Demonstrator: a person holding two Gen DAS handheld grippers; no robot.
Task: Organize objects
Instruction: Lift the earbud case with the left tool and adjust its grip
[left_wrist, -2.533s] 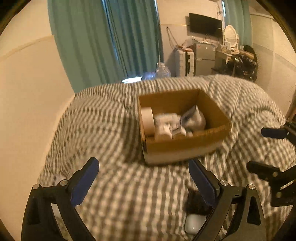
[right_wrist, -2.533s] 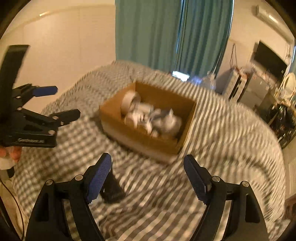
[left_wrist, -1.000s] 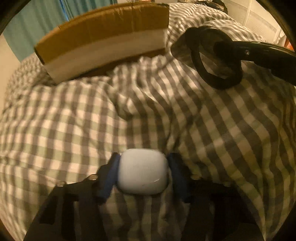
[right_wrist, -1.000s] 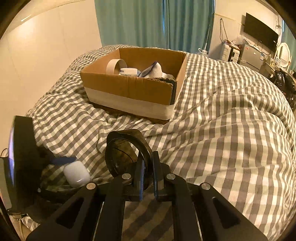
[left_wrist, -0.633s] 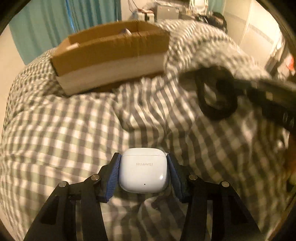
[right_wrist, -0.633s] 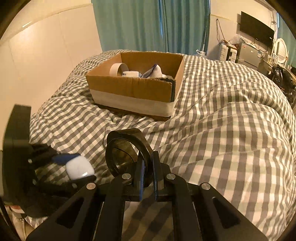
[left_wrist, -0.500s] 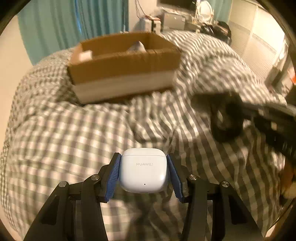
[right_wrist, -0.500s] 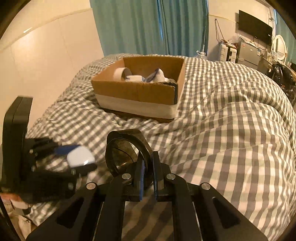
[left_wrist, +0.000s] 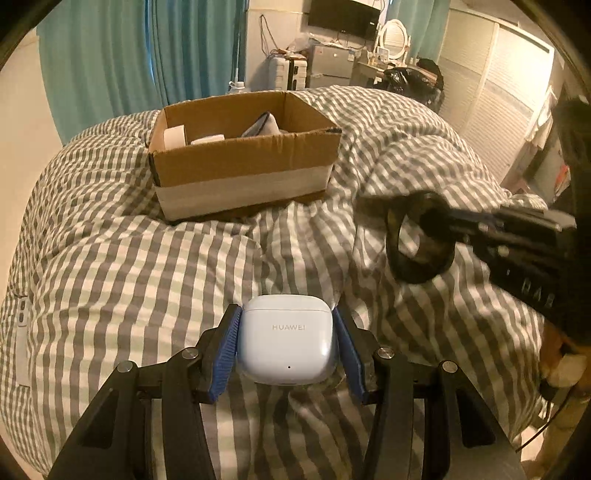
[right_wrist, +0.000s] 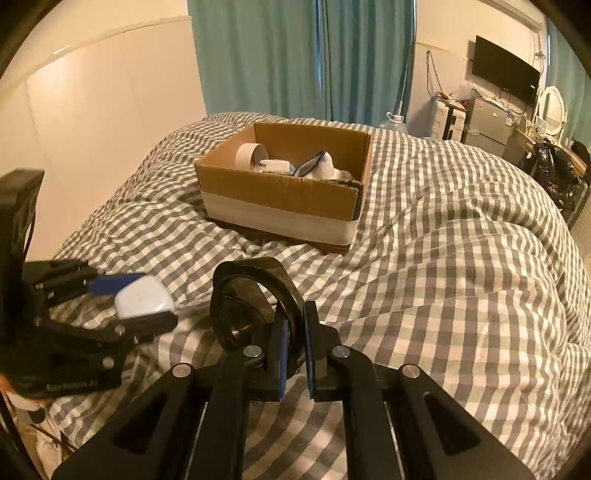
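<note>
Two grips, both loaded: left gripper (left_wrist: 288, 343) pinching white earbud case (left_wrist: 286, 341) by its sides, logo up; right gripper (right_wrist: 293, 350) pressed together on rim of black ring-shaped piece (right_wrist: 251, 306); both lifted clear of checked duvet (right_wrist: 443, 295), likely bound for open cardboard box (right_wrist: 284, 195) beyond, already part-filled

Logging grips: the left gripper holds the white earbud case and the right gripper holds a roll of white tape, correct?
Not quite. The left gripper does hold the white earbud case, but the right gripper pinches a black ring-shaped holder, per the right wrist view.
</note>
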